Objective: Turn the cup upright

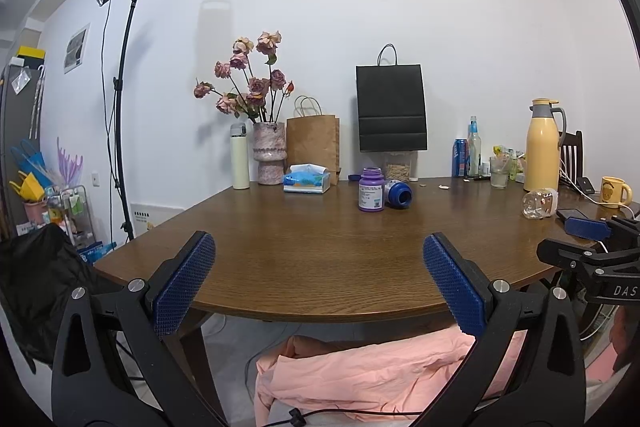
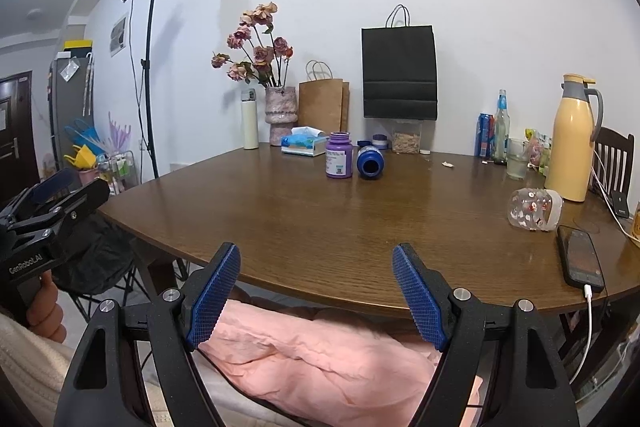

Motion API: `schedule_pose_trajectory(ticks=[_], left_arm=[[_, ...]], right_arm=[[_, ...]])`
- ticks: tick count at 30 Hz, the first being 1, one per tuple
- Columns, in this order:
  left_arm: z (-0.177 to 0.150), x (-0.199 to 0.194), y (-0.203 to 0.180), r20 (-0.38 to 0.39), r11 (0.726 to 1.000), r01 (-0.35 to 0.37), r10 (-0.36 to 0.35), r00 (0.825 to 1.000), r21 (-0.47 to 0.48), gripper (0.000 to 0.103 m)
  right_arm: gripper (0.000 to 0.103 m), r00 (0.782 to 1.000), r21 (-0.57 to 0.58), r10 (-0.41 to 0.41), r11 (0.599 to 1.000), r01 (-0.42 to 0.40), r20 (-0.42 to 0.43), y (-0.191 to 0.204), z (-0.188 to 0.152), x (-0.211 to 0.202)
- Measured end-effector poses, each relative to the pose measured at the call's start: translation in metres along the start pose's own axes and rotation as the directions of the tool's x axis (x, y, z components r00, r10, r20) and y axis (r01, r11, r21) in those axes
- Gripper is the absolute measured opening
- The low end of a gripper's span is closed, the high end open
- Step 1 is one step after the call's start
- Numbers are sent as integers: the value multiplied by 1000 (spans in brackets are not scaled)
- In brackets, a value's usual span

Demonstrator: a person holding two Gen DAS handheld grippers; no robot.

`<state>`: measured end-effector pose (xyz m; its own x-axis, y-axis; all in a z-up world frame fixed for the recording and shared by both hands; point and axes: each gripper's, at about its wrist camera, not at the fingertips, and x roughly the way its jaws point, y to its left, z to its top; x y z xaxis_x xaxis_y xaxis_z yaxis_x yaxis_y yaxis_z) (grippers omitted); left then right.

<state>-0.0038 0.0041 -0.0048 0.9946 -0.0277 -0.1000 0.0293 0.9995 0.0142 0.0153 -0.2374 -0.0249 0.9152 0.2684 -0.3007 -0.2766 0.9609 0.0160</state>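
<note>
The clear glass cup with floral print (image 2: pixel 534 209) lay on its side on the brown wooden table (image 2: pixel 320 219), just beside the yellow thermos jug (image 2: pixel 572 143). Left gripper (image 1: pixel 318 283) and right gripper (image 2: pixel 316 291): jaws spread, empty, well apart from the cup. Nothing done; grasp and flip remained.

- The right tool (image 2: pixel 316 291) hung with its blue pads wide apart, holding nothing, at the near edge of the brown surface (image 2: pixel 304 219).
- The clear flowered cup (image 2: pixel 534 209) lay on its side, just left of the yellow jug (image 2: pixel 572 143).
- A phone (image 2: pixel 582 259) lay nearer than the jug, its cable plugged in.
- A purple jar (image 2: pixel 339 155) stood far left of the jug, beside a toppled blue jar (image 2: pixel 370 163).
</note>
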Motion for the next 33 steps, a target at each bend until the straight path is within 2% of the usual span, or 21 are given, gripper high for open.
schedule_pose_trajectory(ticks=[33], left_arm=[[2, -3, 5, 1, 1000, -1, 1, 1000, -2, 103]], right_arm=[[83, 1000, 2, 4, 1000, -4, -10, 0, 0, 2]])
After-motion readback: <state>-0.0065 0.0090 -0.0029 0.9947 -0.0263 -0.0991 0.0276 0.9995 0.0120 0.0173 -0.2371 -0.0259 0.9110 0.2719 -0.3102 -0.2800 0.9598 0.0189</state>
